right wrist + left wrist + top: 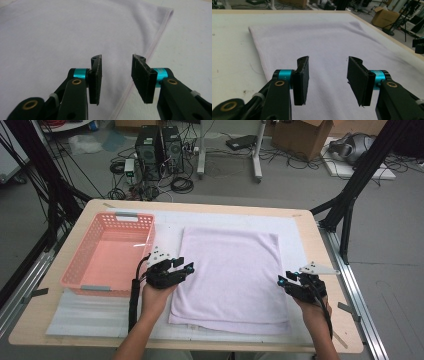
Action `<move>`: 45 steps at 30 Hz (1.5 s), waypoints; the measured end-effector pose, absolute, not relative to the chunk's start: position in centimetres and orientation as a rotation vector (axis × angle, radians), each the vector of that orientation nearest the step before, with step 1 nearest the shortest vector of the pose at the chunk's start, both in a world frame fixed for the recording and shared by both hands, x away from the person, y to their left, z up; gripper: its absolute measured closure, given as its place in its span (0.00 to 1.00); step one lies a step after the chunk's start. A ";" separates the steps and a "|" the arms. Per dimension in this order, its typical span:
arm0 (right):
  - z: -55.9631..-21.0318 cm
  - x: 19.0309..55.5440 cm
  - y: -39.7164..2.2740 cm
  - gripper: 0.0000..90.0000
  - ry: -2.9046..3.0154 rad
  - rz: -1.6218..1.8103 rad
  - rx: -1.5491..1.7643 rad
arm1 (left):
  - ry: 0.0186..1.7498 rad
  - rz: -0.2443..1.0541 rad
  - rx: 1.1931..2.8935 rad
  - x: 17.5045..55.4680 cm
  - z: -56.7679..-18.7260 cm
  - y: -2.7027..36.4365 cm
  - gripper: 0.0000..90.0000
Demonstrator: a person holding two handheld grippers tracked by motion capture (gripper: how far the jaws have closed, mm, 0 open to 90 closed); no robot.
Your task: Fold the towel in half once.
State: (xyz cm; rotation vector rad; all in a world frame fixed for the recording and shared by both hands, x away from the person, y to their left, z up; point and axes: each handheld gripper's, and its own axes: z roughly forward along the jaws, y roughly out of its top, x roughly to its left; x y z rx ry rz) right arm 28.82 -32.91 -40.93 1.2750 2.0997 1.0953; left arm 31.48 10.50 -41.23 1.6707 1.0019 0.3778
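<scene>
High view, left to right: a pink basket [107, 252] sits on the left part of the table [320, 250], its near right corner just beside the left gripper [187, 266]. That gripper, held in the person's left hand [155, 297], hangs at the left edge of the towel [230, 275], its tips pointing right, over the cloth. The towel is pale lilac and lies flat in the middle of the table on a white mat [165, 232], folded to a rough rectangle with its long sides running away from the person. At the towel's right edge sits the right gripper [281, 280], held in the right hand [312, 312] and pointing left toward the cloth.

Left gripper view: the left gripper [328, 75] has its jaws parted with a clear gap — nothing between the pads, only the towel [324, 37] spread out below and beyond. The towel's edge runs away on the left, with bare mat [232, 50] beside it.

Right gripper view: the right gripper [116, 75] is likewise open and grips nothing. The towel [62, 32] lies underneath, and its hemmed edge passes below the gap between the jaws, with white mat [190, 42] to the right.
</scene>
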 end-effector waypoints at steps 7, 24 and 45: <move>-40.8 26.1 -33.4 0.68 2.123 1.133 1.241 | 0.984 0.385 1.722 29.1 -41.3 10.6 0.59; -42.9 21.2 -34.6 0.69 2.138 1.124 1.266 | 0.973 0.341 1.822 23.8 -44.1 13.5 0.67; -42.3 18.6 -35.1 0.69 2.101 1.103 1.283 | 1.006 0.286 1.933 22.5 -45.0 13.4 0.95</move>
